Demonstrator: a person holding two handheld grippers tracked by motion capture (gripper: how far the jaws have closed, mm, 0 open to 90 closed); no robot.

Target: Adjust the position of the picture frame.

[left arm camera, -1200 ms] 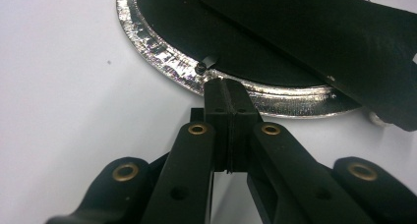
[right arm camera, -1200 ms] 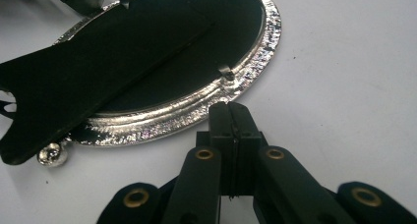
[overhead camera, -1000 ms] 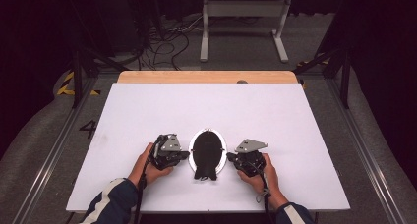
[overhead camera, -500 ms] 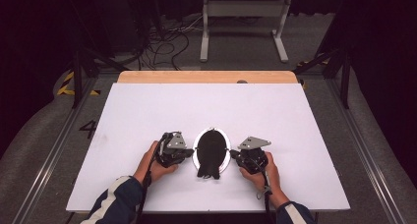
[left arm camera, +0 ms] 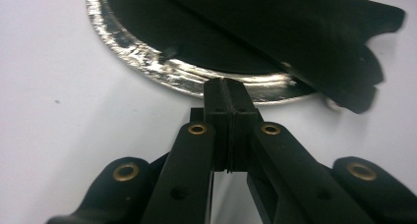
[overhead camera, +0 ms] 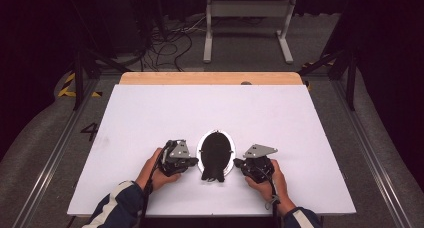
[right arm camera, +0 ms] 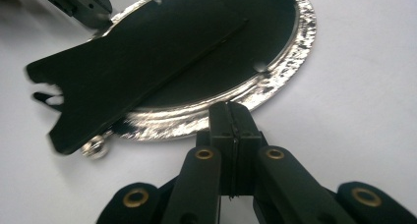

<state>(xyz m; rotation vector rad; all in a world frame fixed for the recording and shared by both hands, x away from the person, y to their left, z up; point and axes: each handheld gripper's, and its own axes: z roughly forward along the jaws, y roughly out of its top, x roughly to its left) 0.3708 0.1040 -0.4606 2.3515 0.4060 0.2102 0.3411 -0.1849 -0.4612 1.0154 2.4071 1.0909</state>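
Flanking black fish-shaped piece (overhead camera: 216, 155) on silver-rimmed dish (overhead camera: 200, 153) — L gripper (overhead camera: 191, 160), R gripper (overhead camera: 240, 164) jaws closed, empty.

Dish (overhead camera: 229, 143) between left claw (overhead camera: 192, 161) and right claw (overhead camera: 241, 164)

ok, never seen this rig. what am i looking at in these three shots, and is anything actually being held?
No robot arm here: a person holds a hand-held two-jaw tool in each hand. The high view looks down from above the person's side of the white table. There the left gripper and right gripper sit on either side of a silver oval plate with a flat black fish-shaped piece lying on it, its tail hanging over the near rim.

The other two pictures come from cameras riding on the grippers, looking along their black jaws. In the left gripper view the jaws are pressed together, tips right at the plate's shiny rim. The right gripper view shows the same from the other side.

Nothing is held: both pairs of jaws are shut on nothing.
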